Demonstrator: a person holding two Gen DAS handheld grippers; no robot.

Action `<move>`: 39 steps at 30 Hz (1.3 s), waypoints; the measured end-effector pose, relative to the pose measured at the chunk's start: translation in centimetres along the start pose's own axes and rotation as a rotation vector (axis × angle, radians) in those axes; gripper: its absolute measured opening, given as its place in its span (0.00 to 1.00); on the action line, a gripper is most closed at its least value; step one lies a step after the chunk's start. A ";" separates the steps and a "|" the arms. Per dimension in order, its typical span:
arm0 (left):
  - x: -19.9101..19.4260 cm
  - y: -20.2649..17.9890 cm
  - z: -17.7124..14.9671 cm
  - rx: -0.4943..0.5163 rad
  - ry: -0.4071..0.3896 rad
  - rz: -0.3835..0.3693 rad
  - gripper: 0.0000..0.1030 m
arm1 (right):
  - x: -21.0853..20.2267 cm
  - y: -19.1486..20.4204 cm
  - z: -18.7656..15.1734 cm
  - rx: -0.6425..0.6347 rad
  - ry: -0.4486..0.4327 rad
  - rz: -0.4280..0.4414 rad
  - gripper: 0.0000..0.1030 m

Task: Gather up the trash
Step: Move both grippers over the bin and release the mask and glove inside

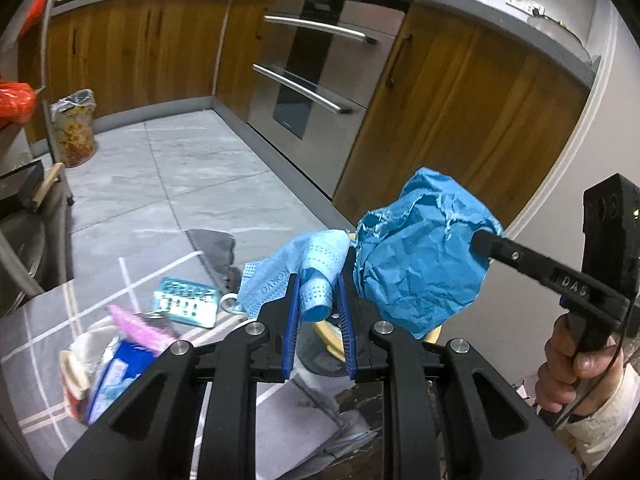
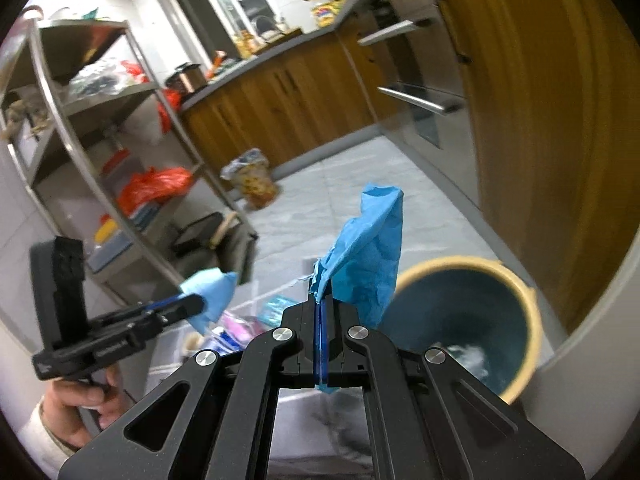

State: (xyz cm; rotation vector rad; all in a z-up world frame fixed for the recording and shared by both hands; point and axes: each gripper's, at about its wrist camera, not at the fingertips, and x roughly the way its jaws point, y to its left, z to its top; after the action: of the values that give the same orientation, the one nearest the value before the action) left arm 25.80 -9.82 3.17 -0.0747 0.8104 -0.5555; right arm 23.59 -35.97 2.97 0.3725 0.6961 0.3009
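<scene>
The right gripper (image 2: 322, 312) is clamped on a crumpled blue paper (image 2: 366, 256), held just left of and above the open bin (image 2: 516, 276), which holds some pale scraps. The left gripper (image 1: 318, 304) pinches a light blue face mask (image 1: 292, 272), farther from the bin. More litter (image 1: 186, 302) lies on the bench (image 1: 36, 344).

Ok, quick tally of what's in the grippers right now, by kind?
Light blue face mask, in the left gripper: 1
Crumpled blue paper, in the right gripper: 1
Total held: 2
Bin below the paper: 1
</scene>
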 end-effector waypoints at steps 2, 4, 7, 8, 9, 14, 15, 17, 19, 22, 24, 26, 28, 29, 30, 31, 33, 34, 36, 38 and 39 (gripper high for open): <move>1.4 -0.9 0.1 0.008 0.012 -0.011 0.18 | 0.4 -1.3 -0.4 0.016 0.019 -0.028 0.02; 3.3 -2.1 0.0 0.023 0.025 -0.031 0.18 | 0.8 -2.4 -0.7 0.018 0.034 -0.060 0.02; 5.8 -3.6 -0.1 0.040 0.045 -0.049 0.18 | 1.6 -4.3 -1.2 0.047 0.063 -0.091 0.02; 6.7 -4.0 -0.2 0.041 0.053 -0.057 0.18 | 1.7 -5.0 -1.4 0.060 0.072 -0.102 0.02; 7.7 -4.6 -0.2 0.043 0.063 -0.069 0.18 | 1.9 -5.6 -1.6 0.071 0.084 -0.105 0.02; 11.4 -6.4 -0.4 0.036 0.091 -0.130 0.18 | 3.3 -9.1 -3.0 0.109 0.166 -0.173 0.02; 12.3 -6.7 -0.4 0.029 0.100 -0.146 0.18 | 3.5 -9.6 -3.3 0.119 0.176 -0.181 0.02; 14.0 -7.1 -0.7 0.019 0.112 -0.166 0.18 | 3.9 -10.7 -3.8 0.139 0.202 -0.196 0.02; 15.3 -7.3 -1.0 0.016 0.134 -0.175 0.18 | 4.2 -11.2 -4.2 0.142 0.219 -0.209 0.02; 17.4 -7.2 -1.8 0.012 0.171 -0.165 0.18 | 4.8 -12.1 -4.7 0.157 0.254 -0.226 0.02; 19.0 -7.1 -2.3 0.009 0.206 -0.152 0.20 | 5.2 -12.4 -5.0 0.164 0.277 -0.240 0.02; 19.9 -7.0 -2.7 0.013 0.232 -0.143 0.21 | 5.7 -12.7 -5.2 0.172 0.302 -0.249 0.02; 20.5 -7.0 -3.1 0.018 0.255 -0.129 0.24 | 6.2 -12.7 -5.3 0.177 0.321 -0.254 0.02; 20.5 -7.0 -3.2 0.020 0.259 -0.121 0.24 | 6.3 -12.7 -5.3 0.177 0.328 -0.254 0.03; 20.6 -6.9 -3.2 0.023 0.261 -0.117 0.27 | 6.5 -12.7 -5.3 0.178 0.331 -0.257 0.04; 20.4 -6.9 -3.2 0.025 0.262 -0.116 0.34 | 6.5 -12.7 -5.3 0.180 0.334 -0.258 0.05; 20.0 -6.8 -3.0 0.030 0.245 -0.096 0.50 | 6.7 -12.6 -5.1 0.182 0.336 -0.256 0.07; 19.9 -6.7 -2.9 0.030 0.238 -0.092 0.52 | 6.6 -12.4 -5.0 0.181 0.333 -0.257 0.09; 19.5 -6.6 -2.6 0.024 0.231 -0.084 0.52 | 6.6 -12.2 -4.9 0.178 0.324 -0.250 0.13; 19.1 -6.4 -2.3 0.016 0.222 -0.082 0.52 | 6.3 -11.9 -4.7 0.159 0.311 -0.263 0.24; 18.8 -6.2 -2.1 0.016 0.217 -0.078 0.52 | 6.1 -11.8 -4.7 0.152 0.302 -0.269 0.26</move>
State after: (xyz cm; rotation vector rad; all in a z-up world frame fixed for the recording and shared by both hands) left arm 31.99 -24.23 -9.18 -0.0312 1.0173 -0.6513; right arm 26.65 -42.99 -8.83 0.3761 1.0583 0.0480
